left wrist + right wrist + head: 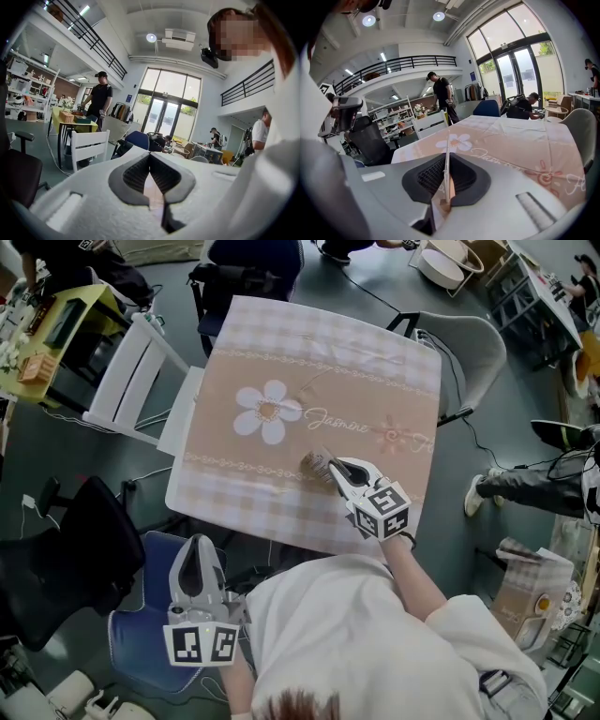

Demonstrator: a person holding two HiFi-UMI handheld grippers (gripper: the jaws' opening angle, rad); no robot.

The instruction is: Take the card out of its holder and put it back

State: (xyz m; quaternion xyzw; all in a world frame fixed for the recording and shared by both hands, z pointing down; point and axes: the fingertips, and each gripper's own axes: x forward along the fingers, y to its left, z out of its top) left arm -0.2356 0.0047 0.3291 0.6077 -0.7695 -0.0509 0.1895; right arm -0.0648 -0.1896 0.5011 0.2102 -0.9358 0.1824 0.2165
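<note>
Right gripper [336, 472] was clamped narrow on a thin card [449, 189], which stood on edge with its flat faces against the pads. The card's long axis ran along the jaws. Its free end stuck out past the tips toward the white flower print [267, 412] on the tablecloth [281, 352]. It was blurred in head view, so card and holder couldn't be told apart. Left gripper [150, 156] hung well behind the right one, off the table's near edge, jaws together, nothing gripped.

White shirt [375, 643]; white left claw [196, 554], right claw [334, 471]; black-patterned marker cubes [382, 512].
</note>
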